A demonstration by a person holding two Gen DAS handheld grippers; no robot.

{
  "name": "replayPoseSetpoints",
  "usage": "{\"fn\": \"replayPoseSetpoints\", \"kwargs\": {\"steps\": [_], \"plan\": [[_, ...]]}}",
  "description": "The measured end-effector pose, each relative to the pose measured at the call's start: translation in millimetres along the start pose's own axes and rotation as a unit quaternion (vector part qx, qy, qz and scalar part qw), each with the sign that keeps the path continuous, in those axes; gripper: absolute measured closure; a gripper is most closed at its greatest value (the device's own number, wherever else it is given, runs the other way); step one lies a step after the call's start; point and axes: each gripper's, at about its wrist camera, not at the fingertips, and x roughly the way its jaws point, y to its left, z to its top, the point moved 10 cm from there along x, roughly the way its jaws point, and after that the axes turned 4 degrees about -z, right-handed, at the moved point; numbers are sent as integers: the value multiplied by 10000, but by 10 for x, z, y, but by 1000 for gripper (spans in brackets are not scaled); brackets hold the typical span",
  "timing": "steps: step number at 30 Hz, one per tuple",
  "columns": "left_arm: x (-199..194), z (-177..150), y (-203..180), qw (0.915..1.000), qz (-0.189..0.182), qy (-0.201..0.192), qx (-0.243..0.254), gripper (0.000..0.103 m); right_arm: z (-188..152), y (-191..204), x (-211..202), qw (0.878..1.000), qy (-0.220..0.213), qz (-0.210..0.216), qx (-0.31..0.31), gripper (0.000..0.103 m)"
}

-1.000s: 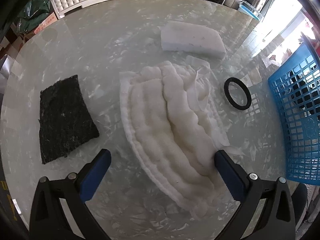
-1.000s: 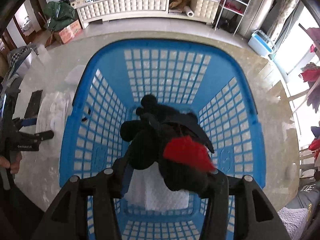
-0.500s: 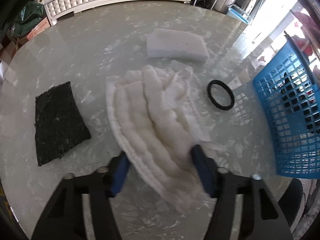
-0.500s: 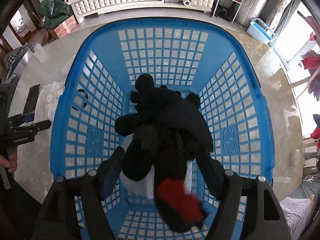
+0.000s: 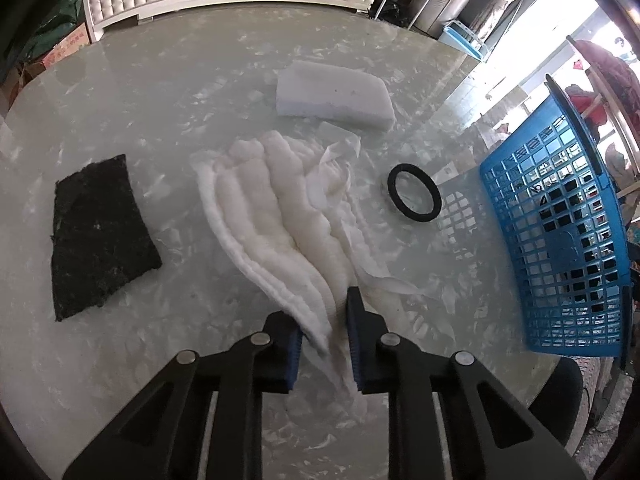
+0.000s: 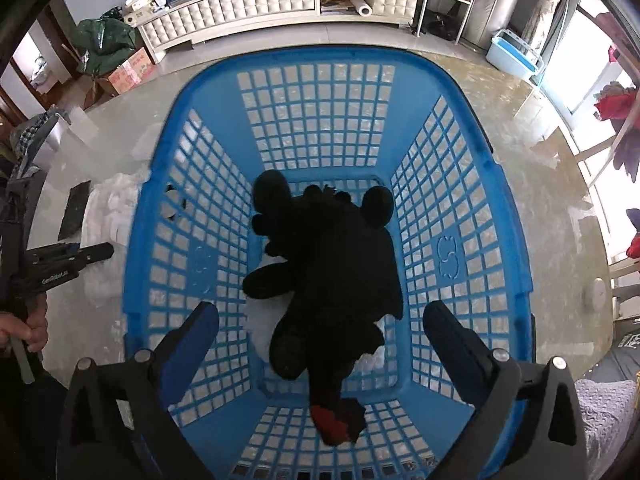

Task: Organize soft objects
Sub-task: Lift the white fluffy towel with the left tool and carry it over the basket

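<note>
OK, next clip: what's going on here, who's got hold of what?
A person is sorting soft things into a blue basket with two handheld tools. The left tool is shut on the near edge of the white padded cloth on the glass table. The right tool is opening above the basket, with the black plush toy lying inside, free of its fingers.

A glossy, pale marbled round table (image 5: 168,92) carries a rectangular black scouring pad (image 5: 98,232), a crumpled white quilted cloth (image 5: 280,216) and a white foam block (image 5: 334,96). A black rubber ring (image 5: 414,198) lies between the cloth and a blue plastic lattice basket (image 5: 560,240), which stands at the table's edge.
</note>
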Motion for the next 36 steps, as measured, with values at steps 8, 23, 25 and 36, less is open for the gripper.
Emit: {"fn": "replayPoseSetpoints", "kwargs": {"steps": [8,23,25,36], "plan": [[-271,-108,-114,9995,71,-266,141,87,-90,109,-235,9996,-293,4,-58,0],[-1093,-431,-869,9960,-104,-712,537,87,-444,-238,-712,9966,-751,1,344,0],[-1289,-429,-995,9944,-127,-844,631,87,-473,-272,-761,9960,-815,39,374,0],[-1960,-416,-1910,9842,-256,-1255,1222,87,-593,-322,-952,9920,-1108,301,518,0]]}}
